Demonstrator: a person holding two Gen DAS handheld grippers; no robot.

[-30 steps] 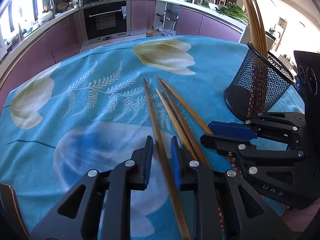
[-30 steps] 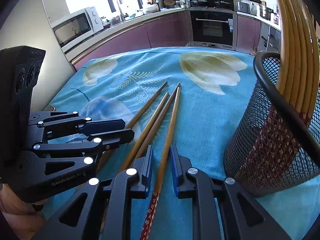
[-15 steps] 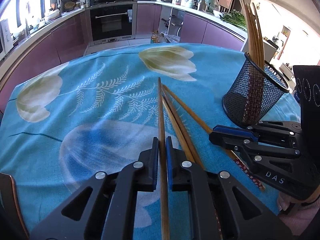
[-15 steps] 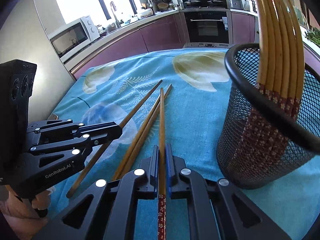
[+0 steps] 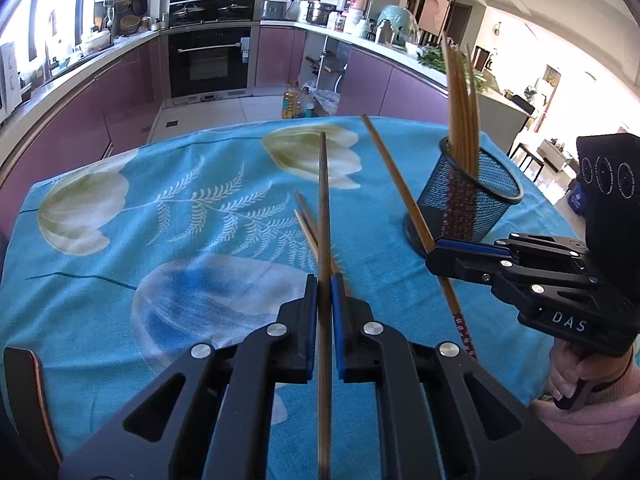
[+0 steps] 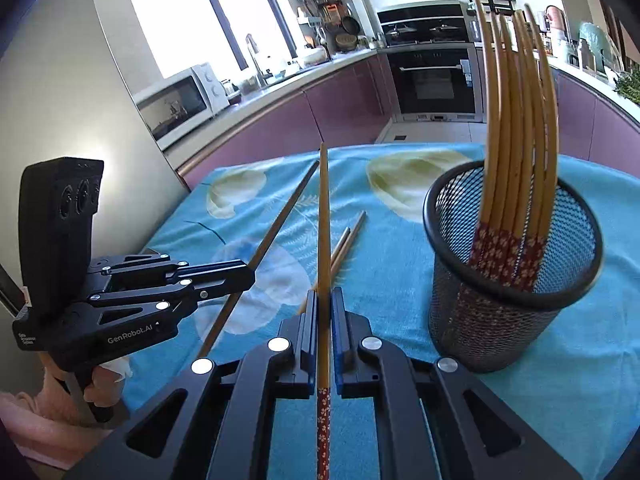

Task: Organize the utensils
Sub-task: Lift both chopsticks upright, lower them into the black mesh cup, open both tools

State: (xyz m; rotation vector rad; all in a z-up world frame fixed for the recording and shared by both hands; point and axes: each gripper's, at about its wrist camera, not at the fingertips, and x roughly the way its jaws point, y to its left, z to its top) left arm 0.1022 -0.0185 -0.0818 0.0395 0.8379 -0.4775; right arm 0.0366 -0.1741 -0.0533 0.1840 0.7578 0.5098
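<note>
My left gripper [image 5: 324,280] is shut on a wooden chopstick [image 5: 324,200] and holds it above the table, tip pointing away. My right gripper [image 6: 324,294] is shut on another chopstick [image 6: 323,220] with a red flowered handle end, also lifted. Each gripper shows in the other's view: the right one [image 5: 434,254] and the left one [image 6: 250,276], each with its chopstick. Two more chopsticks [image 5: 306,222] lie on the blue cloth; they also show in the right wrist view [image 6: 348,240]. A black mesh holder [image 6: 512,280] with several chopsticks stands upright to the right; it also shows in the left wrist view [image 5: 468,204].
The table wears a blue cloth with white flowers [image 5: 160,240]. Kitchen counters and an oven [image 5: 212,60] lie beyond the far edge. A microwave [image 6: 180,100] sits at the left. A person's hand in a pink sleeve [image 5: 580,384] holds the right gripper.
Both grippers closed on a chopstick each and lifted them off the cloth. The holder now appears farther off and fully upright in view.
</note>
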